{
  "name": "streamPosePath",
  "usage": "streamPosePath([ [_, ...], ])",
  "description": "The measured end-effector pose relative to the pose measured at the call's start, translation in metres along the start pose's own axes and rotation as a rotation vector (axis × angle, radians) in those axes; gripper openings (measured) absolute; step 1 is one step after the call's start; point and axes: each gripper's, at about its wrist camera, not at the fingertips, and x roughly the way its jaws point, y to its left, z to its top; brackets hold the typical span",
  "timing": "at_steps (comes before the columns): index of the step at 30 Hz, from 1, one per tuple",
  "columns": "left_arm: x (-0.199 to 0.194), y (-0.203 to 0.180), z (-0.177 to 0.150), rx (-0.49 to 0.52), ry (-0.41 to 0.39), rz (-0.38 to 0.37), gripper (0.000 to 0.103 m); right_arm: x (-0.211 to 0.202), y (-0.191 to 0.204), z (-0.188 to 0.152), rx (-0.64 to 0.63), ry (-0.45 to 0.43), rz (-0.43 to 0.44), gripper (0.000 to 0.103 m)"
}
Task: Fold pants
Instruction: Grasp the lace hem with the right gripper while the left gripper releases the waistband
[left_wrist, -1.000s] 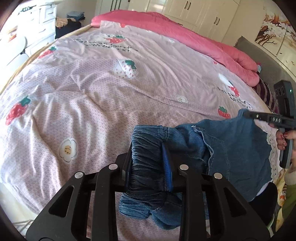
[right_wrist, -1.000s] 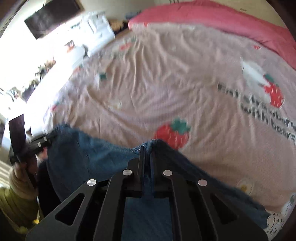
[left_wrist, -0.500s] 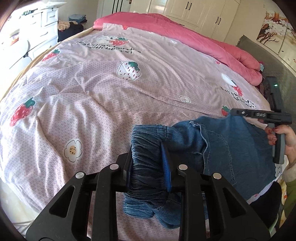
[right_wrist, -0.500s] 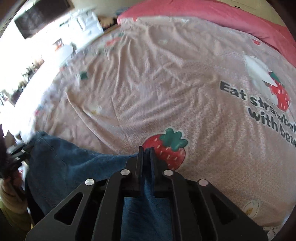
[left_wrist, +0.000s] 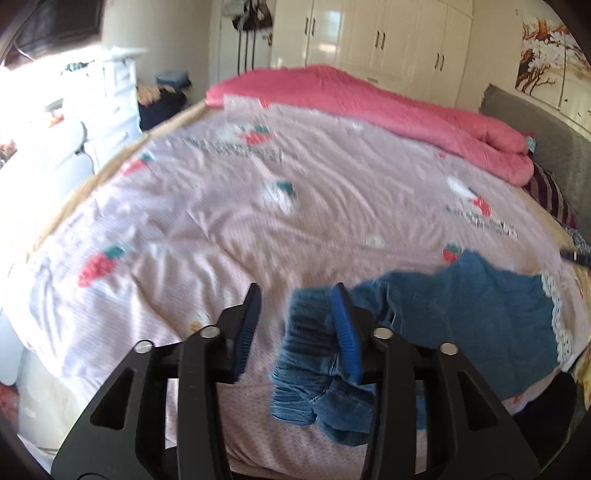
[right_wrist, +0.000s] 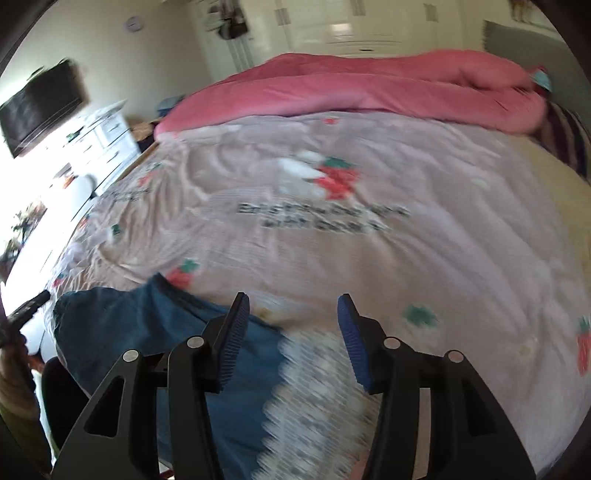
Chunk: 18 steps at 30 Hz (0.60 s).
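Blue denim pants (left_wrist: 461, 317) lie on the near edge of the strawberry-print quilt (left_wrist: 221, 221). Their gathered waistband (left_wrist: 310, 354) hangs over the bed's edge. My left gripper (left_wrist: 297, 295) is opening: the waistband is still between the jaws and leans on the right pad (left_wrist: 345, 332), while the left pad stands clear of it. My right gripper (right_wrist: 293, 299) is also opening and has only quilt between its fingers. In the right wrist view the pants (right_wrist: 147, 332) lie down-left of it, beside a blurred white lace trim (right_wrist: 314, 387). The views are motion-blurred.
A rolled pink duvet (left_wrist: 388, 110) lies along the bed's far side, against a grey headboard (left_wrist: 546, 147). White drawers (left_wrist: 110, 92) stand to the left and wardrobes (left_wrist: 388, 37) behind. A dark screen (right_wrist: 40, 107) hangs on the left wall. The other gripper's tip (left_wrist: 576, 254) shows at the right edge.
The left jaws have spread off the bunched waistband and the gripper has risen. The right gripper has let go of the pants' edge, opened, and swung right over the quilt.
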Motion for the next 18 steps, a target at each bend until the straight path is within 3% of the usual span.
streamPosePath([
  [5, -0.014, -0.036, 0.019, 0.064, -0.041, -0.064, 0.043, 0.012, -0.025, -0.018, 0.072, 0.035, 0.01, 0.052],
  [14, 0.034, -0.152, 0.013, 0.218, 0.059, -0.285, 0.045, 0.043, -0.033, -0.017, 0.153, 0.093, 0.088, 0.052],
  [16, 0.049, -0.171, 0.007, 0.232, 0.096, -0.314, 0.047, 0.05, -0.03, -0.018, 0.153, 0.112, 0.103, 0.044],
  [18, 0.063, -0.186, 0.001, 0.24, 0.132, -0.342, 0.047, 0.054, -0.024, -0.02, 0.134, 0.113, 0.101, 0.011],
])
